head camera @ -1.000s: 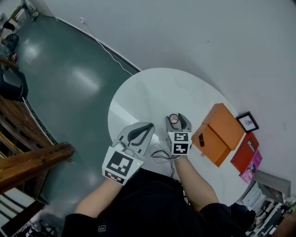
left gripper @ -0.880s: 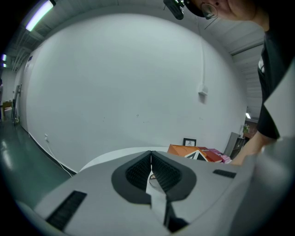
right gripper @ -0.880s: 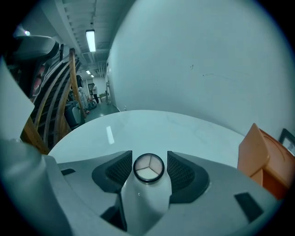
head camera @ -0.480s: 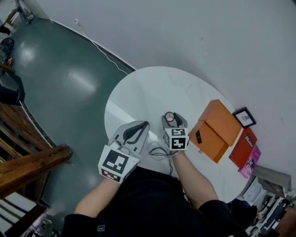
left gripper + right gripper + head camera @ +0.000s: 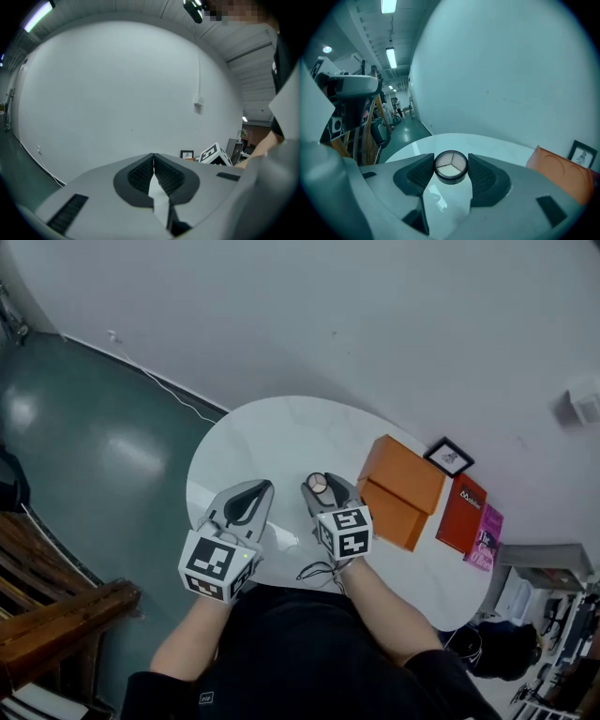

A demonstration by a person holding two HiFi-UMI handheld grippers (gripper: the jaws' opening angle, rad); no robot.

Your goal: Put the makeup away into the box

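My right gripper [image 5: 451,169]: jaws clenched on the round compact [image 5: 451,165]. They grip it edge to edge with its three-part pale face up, likely so the powder stays level. The compact is held above the white surface [image 5: 272,432], just left of the orange box [image 5: 405,486] and not yet over it. The box shows two orange halves side by side; I judge the lid lies open to receive it. My left gripper [image 5: 153,165]: jaws pressed together on nothing, farther left of the box, clear of the carry path.
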